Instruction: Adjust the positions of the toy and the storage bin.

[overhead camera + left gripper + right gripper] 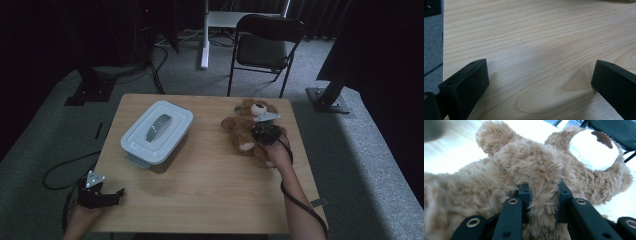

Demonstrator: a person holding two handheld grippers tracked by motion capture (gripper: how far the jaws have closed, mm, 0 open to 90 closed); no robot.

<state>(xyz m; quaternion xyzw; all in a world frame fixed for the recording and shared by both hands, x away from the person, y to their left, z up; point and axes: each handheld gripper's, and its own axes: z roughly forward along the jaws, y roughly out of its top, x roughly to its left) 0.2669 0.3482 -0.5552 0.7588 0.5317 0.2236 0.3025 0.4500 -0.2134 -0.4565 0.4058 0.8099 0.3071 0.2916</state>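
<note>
High view dim and dark-edged; gripper views brighter, the right one motion-blurred.

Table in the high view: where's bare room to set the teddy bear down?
Free: the wide near strip between the left gripper and the person's right forearm, and the gap between the lidded box and teddy bear. Crowded: the far right corner, where the right gripper clamps the bear.

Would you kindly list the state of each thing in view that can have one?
teddy bear: lying on the table, a fold of its plush pinched by the right gripper.
right gripper: shut on the teddy bear.
left gripper: open, nothing between its jaws, over the bare table.
storage box: lid on, handle folded flat.
folding chair: unfolded, unoccupied.
</note>
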